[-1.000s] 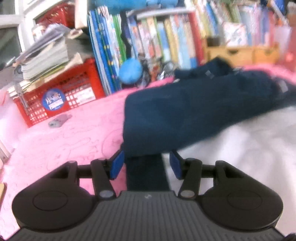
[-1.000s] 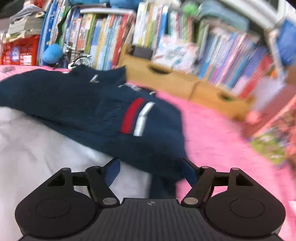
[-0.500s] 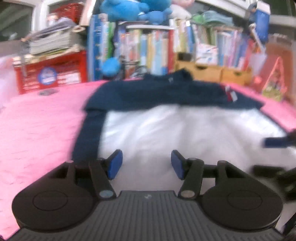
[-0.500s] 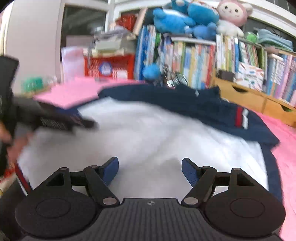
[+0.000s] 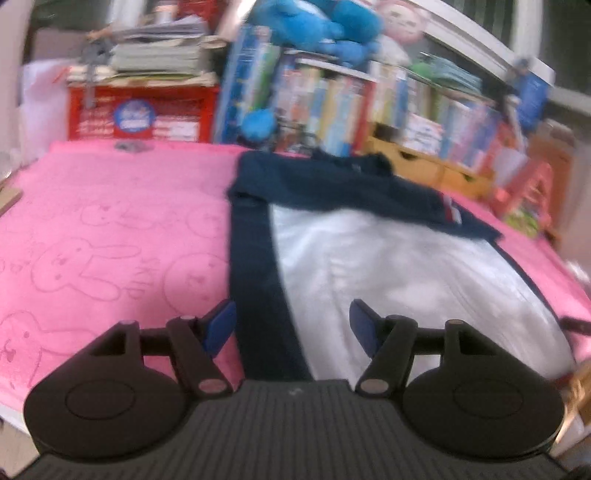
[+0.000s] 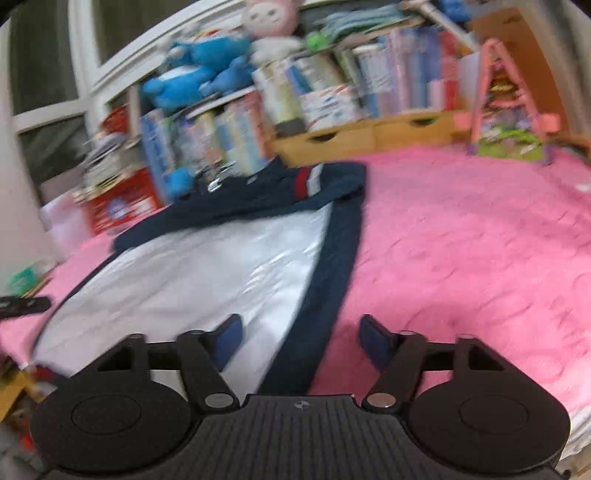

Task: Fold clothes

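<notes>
A navy and white garment (image 5: 388, 266) lies flat on the pink blanket (image 5: 110, 240), its navy sleeves folded across the far end. My left gripper (image 5: 291, 321) hovers at the near left edge, jaws opening. The navy side band (image 5: 255, 280) runs between its fingers, and the pads do not press on it. My right gripper (image 6: 301, 338) is at the near right edge of the garment (image 6: 207, 273), jaws closing. The navy band (image 6: 325, 288) there passes between its fingers untouched. A red and white stripe (image 6: 308, 181) marks the folded sleeve.
Along the blanket's far edge stand rows of books (image 5: 332, 99), a red crate (image 5: 140, 114) and wooden drawers (image 6: 369, 133). Blue plush toys (image 5: 325, 26) sit on top. A pink frame (image 6: 502, 92) stands at the back right. The left gripper's dark tip (image 6: 22, 306) shows at the left edge.
Both grippers have drawn back from the folded navy sleeves at the far end to the near edge of the garment. The sleeves stay folded across the top.
</notes>
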`<state>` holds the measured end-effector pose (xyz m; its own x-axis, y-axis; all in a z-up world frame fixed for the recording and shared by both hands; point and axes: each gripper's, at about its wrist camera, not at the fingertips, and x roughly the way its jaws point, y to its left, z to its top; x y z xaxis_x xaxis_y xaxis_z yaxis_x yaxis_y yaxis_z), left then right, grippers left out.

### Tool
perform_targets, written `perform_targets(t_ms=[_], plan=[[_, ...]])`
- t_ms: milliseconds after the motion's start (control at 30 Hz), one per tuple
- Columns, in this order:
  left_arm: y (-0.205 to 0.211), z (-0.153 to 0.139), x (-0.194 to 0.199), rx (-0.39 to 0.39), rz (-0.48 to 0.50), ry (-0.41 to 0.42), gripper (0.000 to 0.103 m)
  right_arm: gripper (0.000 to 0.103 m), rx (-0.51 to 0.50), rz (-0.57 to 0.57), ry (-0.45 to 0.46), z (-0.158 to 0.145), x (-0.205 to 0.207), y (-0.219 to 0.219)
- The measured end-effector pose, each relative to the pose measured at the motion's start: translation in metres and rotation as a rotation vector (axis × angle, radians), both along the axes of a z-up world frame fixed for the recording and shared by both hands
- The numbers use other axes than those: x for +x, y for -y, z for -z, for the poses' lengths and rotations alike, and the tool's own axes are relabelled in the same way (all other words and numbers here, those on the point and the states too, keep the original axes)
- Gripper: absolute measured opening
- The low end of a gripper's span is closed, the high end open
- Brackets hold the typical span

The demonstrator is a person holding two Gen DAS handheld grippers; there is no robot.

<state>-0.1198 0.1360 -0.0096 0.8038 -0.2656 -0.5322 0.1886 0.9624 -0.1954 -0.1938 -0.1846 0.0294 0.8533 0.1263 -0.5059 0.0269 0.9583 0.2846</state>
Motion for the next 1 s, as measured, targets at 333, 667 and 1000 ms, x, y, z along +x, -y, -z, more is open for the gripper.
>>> perform_targets(t_ms=[333,667,1000], plan=[[-0.008,0.012,-0.038,-0.11,0.159,-0.144,0.067,0.064,0.169,-0.182,-0.133,0.004,-0.041,0.003],[-0.03,0.035,-0.036,-0.278,0.055,-0.219,0.07,0.068,0.389,-0.198,-0.198,0.044,-0.014,-0.011],[-0.021,0.048,-0.026,-0.375,0.052,-0.283,0.014,0.015,0.471,-0.206,-0.115,0.017,-0.04,-0.002]])
